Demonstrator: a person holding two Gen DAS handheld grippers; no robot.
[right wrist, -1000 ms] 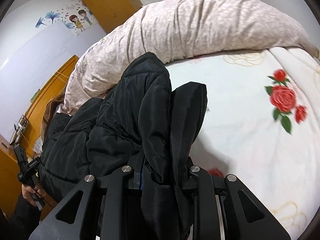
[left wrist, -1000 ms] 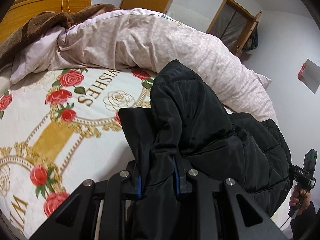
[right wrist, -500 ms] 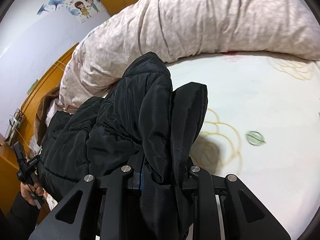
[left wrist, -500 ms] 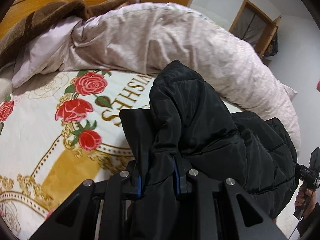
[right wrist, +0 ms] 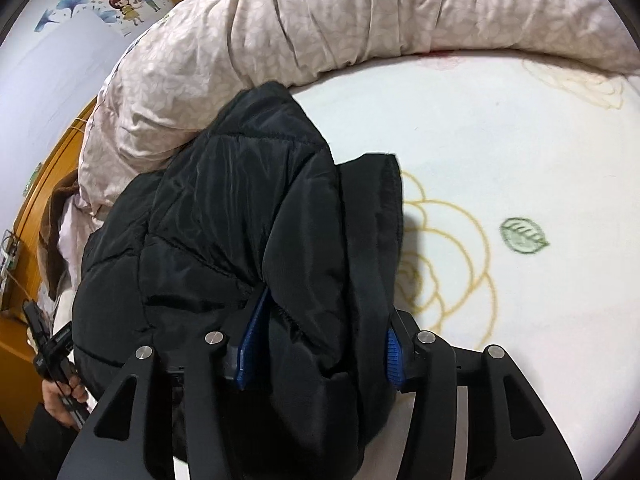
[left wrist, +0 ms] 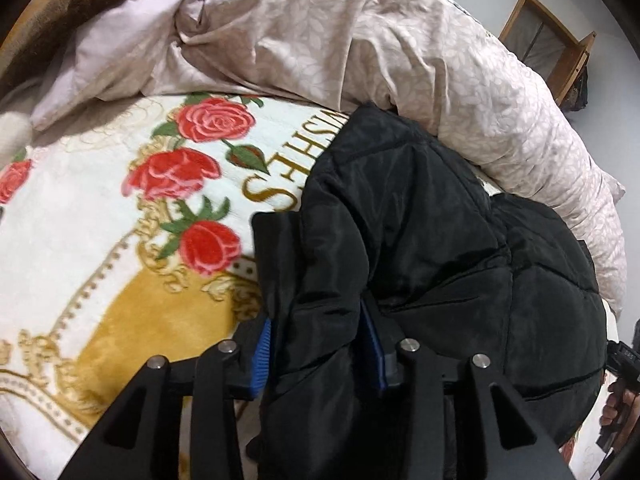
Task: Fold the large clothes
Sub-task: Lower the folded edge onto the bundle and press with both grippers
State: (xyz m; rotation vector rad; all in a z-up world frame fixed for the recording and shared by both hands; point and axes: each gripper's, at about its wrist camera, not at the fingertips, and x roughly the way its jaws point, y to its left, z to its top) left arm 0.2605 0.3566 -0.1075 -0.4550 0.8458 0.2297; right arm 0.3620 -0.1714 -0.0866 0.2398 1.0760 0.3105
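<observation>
Gripping the black jacket [left wrist: 420, 240], left gripper [left wrist: 318, 354] and right gripper [right wrist: 316, 354] reach over the bed [right wrist: 520, 152]

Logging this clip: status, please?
Left gripper shut on black jacket. Right gripper shut on it too. Jacket bunched above floral blanket. Quilt beyond.

Soft even indoor light; faint shadow beside jacket [right wrist: 248, 240] on bed [right wrist: 520, 140]; fisheye bending, dark corners; roses [left wrist: 208, 248] slightly blurred.

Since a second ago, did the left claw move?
Yes. The left claw, gripping the black jacket, moved forward over the rose blanket, toward the pink duvet.
</observation>
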